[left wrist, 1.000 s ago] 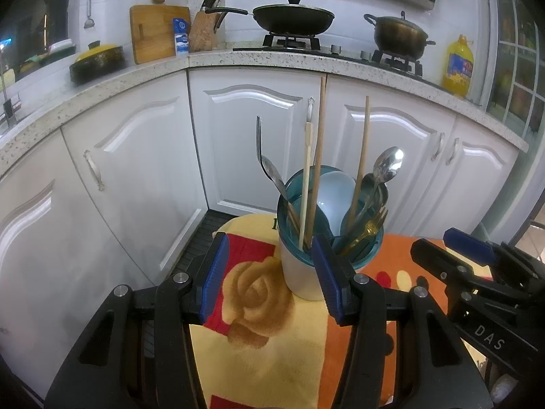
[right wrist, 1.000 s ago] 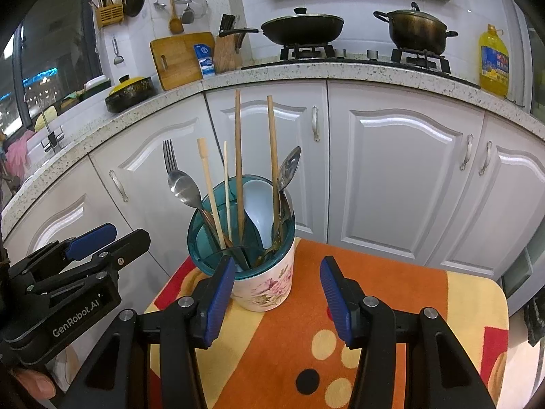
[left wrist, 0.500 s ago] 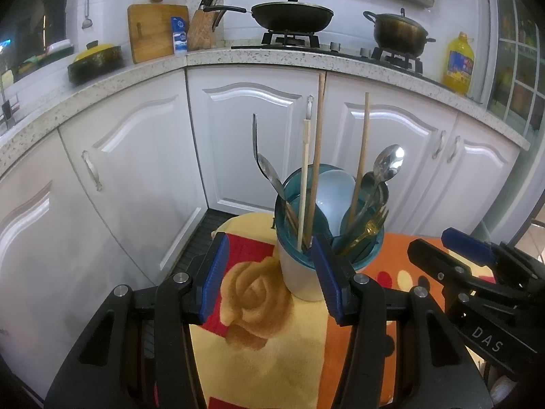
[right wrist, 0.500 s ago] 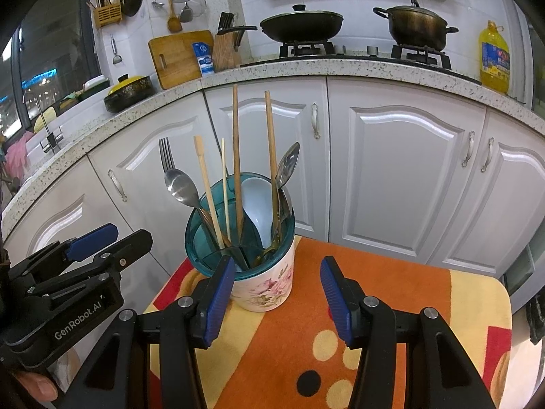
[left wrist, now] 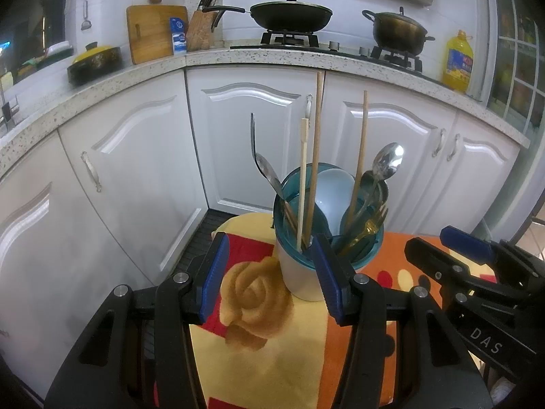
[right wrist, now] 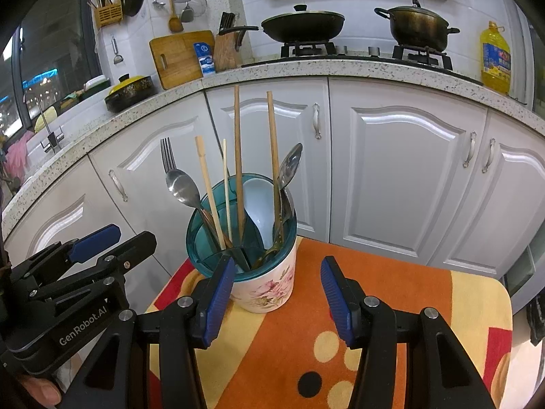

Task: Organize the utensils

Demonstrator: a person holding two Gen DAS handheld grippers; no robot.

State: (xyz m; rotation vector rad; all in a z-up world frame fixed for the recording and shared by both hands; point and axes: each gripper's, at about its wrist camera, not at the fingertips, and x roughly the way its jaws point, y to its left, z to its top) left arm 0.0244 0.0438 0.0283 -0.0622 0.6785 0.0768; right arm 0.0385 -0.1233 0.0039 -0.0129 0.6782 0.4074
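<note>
We cannot see the utensils' lower ends inside the teal-rimmed white floral holder (right wrist: 264, 286). It stands on the patterned cloth (right wrist: 391, 293), just ahead of our open, empty right claw (right wrist: 277, 298) and open left claw (left wrist: 269, 279).

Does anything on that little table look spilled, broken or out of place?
Nothing stands out. The utensil holder stands upright on the patterned tablecloth, with chopsticks, spoons and a fork leaning loosely inside. No spill or damage shows.

Utensil holder (left wrist: 303, 272) beyond open left tool (left wrist: 269, 279)
</note>
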